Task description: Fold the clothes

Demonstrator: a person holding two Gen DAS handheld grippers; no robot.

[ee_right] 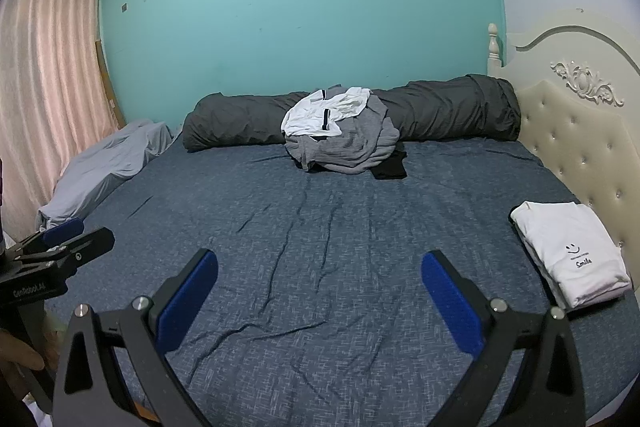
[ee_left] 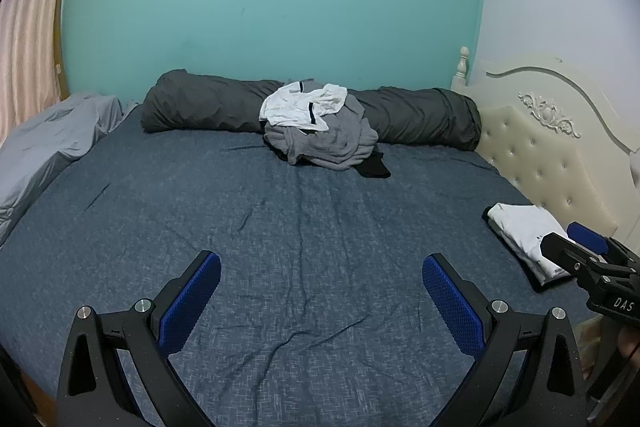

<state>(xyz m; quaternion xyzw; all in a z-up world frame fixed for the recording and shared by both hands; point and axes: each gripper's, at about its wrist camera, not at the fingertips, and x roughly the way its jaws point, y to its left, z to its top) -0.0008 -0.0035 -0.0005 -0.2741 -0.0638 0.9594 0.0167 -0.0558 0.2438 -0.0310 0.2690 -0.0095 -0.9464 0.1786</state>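
Both my grippers, left gripper [ee_left: 321,301] and right gripper [ee_right: 319,299], hovering over bed [ee_left: 280,227], jaws wide apart, nothing between. Clothes pile [ee_left: 320,131] far side against dark bolster [ee_left: 200,107]. Folded white tee [ee_right: 572,253] by headboard [ee_right: 576,155], black bit under it, I think.

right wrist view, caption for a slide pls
Open right gripper over a blue bed, unfolded clothes pile ahead, folded white shirt beside the headboard.

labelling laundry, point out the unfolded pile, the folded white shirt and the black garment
pile [ee_left: 320,131], left wrist view, on the grey cloth at its middle
folded white shirt [ee_right: 568,251], right wrist view, on its top face
black garment [ee_right: 390,167], right wrist view, on the part showing beside the pile
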